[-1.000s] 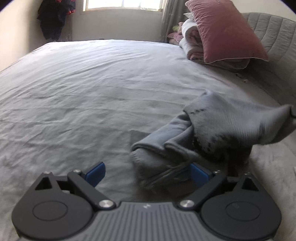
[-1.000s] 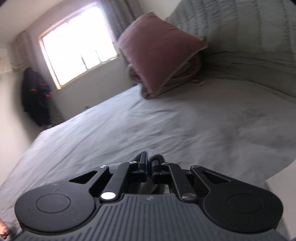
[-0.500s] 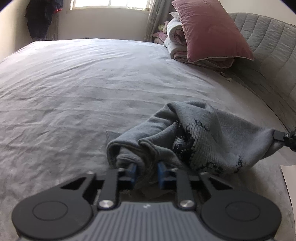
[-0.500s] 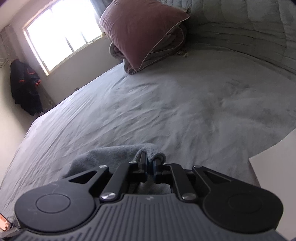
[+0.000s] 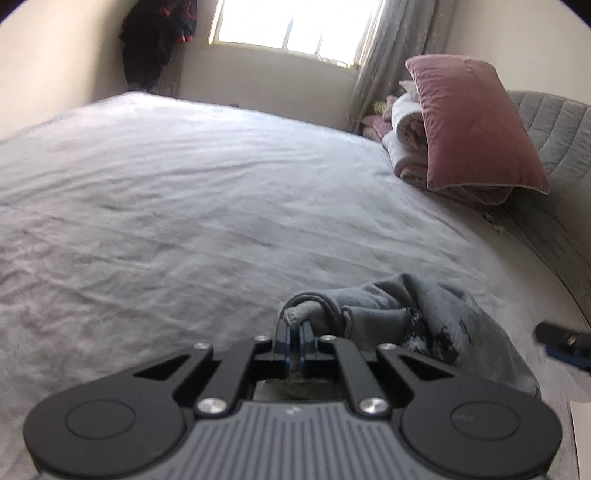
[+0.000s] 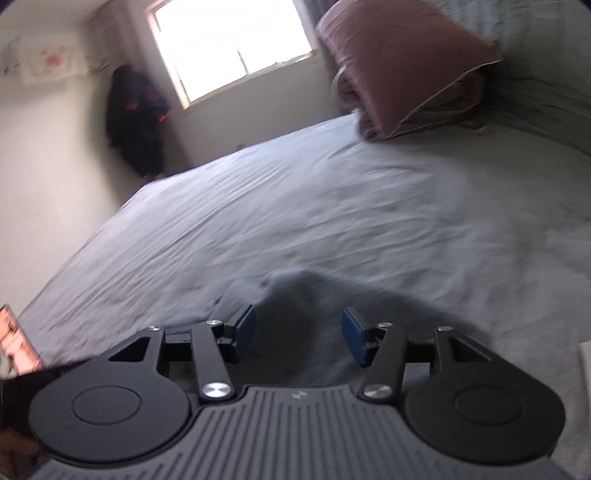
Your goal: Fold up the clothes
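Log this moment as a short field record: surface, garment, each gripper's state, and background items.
surface: grey bed sheet, wrinkled
garment: grey garment, bunched on the sheet, dark print on it
left gripper: shut on a fold of the grey garment
right gripper: jaws opening, pads clear of the cloth, garment lying blurred between and beyond them
background: pink pillow leaning on folded bedding; window; dark clothing hanging by the wall
fold status: not yet laid flat or folded
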Available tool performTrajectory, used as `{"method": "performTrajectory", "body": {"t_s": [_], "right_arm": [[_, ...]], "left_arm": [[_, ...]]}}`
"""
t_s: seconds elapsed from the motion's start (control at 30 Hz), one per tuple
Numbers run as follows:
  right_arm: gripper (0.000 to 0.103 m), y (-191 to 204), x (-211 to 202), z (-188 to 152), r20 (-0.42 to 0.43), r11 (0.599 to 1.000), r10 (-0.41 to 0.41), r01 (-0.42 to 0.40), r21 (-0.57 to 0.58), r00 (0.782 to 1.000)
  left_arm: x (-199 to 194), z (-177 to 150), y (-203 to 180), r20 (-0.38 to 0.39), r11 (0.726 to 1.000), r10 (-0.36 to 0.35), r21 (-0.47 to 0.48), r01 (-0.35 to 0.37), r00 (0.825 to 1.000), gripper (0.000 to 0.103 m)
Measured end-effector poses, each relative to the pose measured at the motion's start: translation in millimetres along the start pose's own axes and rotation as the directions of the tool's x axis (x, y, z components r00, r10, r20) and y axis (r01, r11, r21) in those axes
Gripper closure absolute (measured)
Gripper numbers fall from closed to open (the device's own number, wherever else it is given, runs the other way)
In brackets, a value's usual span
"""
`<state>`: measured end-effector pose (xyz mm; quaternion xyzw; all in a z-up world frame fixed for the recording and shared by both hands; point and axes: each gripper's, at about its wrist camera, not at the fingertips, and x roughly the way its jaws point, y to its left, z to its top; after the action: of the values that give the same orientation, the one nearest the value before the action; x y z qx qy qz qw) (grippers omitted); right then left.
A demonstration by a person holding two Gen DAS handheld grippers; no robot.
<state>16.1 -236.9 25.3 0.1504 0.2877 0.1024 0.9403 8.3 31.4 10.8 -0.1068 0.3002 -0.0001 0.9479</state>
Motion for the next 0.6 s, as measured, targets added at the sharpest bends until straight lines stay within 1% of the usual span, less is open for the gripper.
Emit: {"method": "performTrajectory", "body": {"t_s": [0.07, 0.1, 0.2, 0.3, 0.37, 0.5, 0.6], "right_arm": [[0.047, 11, 8, -4, -0.028, 0.999, 0.024, -0.025, -0.022, 0.999], [0.047, 16, 11, -6, -0.039, 0.999, 0.034, -0.036, -0.035, 0.999], [0.047, 31, 22, -14, -0.077, 0.994, 0.055, -0.061, -0.086, 0.996], [0.047, 47, 35, -23, -0.123, 0.986, 0.055, -0.073, -0.148, 0.991], [0.047, 58, 43, -30, -0.154, 0.976, 0.035, -0.067, -0.207, 0.987], [0.047, 71, 53, -44, -0.172, 0.952, 0.007, -0.059, -0.300, 0.985], [0.047, 73, 57, -50, -0.185, 0.944, 0.009, -0.069, -0.322, 0.983]], "left_arm": [[-7, 2, -2, 0.046, 0.999, 0.030, 0.038, -0.032, 0.998, 0.099], [-11, 2, -4, 0.077, 0.996, 0.054, 0.063, -0.058, 0.996, 0.099], [-19, 6, -4, 0.161, 0.984, 0.113, 0.115, -0.133, 0.980, 0.099], [-23, 12, 1, 0.214, 0.972, 0.161, 0.133, -0.192, 0.964, 0.099], [-24, 18, 6, 0.248, 0.963, 0.197, 0.131, -0.234, 0.949, 0.099], [-29, 30, 18, 0.300, 0.956, 0.236, 0.097, -0.276, 0.924, 0.099], [-30, 36, 25, 0.316, 0.961, 0.232, 0.073, -0.267, 0.920, 0.099]]}}
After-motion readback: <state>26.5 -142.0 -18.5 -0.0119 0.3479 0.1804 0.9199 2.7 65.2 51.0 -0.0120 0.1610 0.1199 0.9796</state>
